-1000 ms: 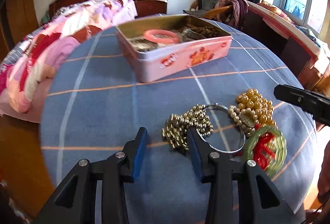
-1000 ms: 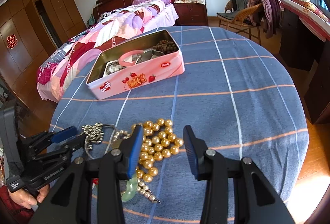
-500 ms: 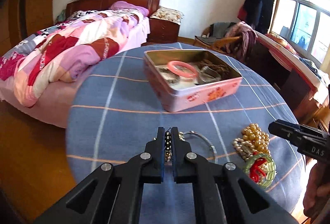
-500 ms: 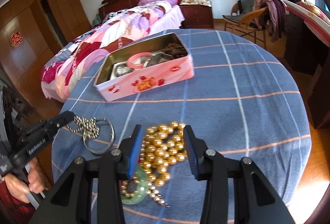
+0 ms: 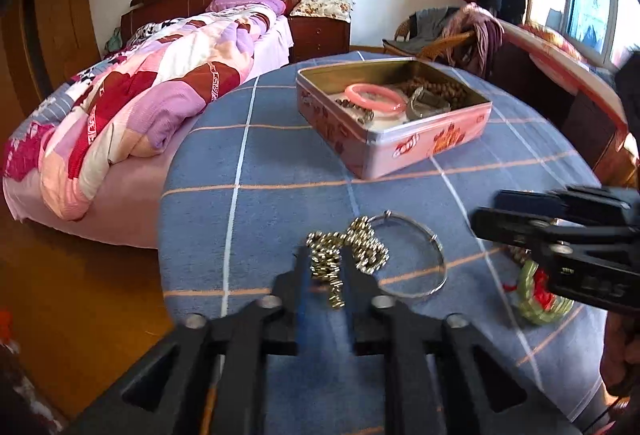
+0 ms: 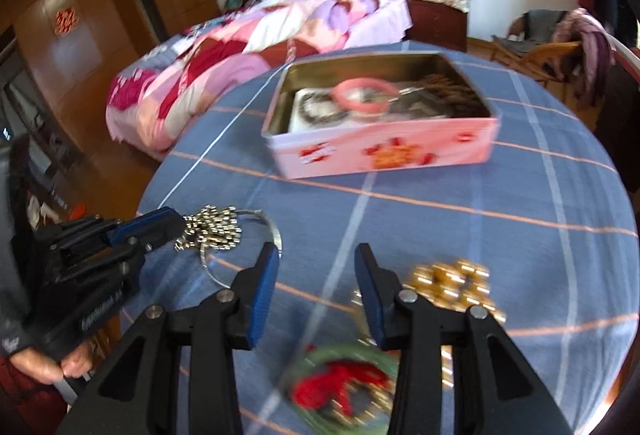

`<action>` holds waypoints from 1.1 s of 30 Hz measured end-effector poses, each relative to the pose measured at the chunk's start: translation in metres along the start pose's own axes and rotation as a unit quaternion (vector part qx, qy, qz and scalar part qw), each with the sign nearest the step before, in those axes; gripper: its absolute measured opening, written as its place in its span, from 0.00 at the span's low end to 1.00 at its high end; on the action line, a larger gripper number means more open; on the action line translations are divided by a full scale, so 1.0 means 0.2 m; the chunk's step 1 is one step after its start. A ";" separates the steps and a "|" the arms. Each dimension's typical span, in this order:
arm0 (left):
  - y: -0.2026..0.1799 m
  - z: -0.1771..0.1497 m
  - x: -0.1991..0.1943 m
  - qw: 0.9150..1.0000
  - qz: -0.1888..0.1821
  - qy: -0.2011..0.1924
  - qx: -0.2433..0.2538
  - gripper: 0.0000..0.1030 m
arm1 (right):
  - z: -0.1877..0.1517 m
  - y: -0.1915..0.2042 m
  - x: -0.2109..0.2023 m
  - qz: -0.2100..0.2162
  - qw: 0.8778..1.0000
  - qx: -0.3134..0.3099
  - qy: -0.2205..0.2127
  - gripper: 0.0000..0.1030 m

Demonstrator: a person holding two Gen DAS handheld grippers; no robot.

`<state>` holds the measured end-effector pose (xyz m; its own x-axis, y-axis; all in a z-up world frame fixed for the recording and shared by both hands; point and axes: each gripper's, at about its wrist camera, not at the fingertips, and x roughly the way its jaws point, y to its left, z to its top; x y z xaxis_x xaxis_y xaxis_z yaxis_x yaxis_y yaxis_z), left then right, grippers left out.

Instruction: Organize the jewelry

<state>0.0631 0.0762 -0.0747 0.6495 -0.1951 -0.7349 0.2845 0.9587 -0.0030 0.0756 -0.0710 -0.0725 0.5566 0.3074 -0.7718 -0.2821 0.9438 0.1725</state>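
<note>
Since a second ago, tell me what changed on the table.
The left tool closed on the beaded chain and is dragging it, ring attached, clear of the gold beads. The right tool stayed open, empty. The pink tin and green bangle stayed put.

The left gripper (image 5: 325,271) points forward over the table, its two black fingers with blue pads drawn close together and pinching a beaded chain (image 5: 340,255) between them. In the right wrist view a bare hand (image 6: 60,367) grips its handle from below, at the left edge. The right gripper (image 6: 316,287) reaches forward beside it, its fingers (image 6: 262,287) spread wide apart with nothing between them; in the left wrist view it comes in from the right edge, blurred
</note>
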 end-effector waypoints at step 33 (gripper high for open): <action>-0.21 0.13 0.05 0.997 -0.062 -0.022 0.045 0.51 | 0.16 -0.29 -0.23 -0.041 0.994 0.045 -0.089 0.09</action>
<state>0.0767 0.0277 -0.0645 0.6349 -0.3214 -0.7026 0.4259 0.9043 -0.0289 0.0916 -0.1356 -0.0283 0.7070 0.2373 -0.6662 -0.1633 0.9714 0.1726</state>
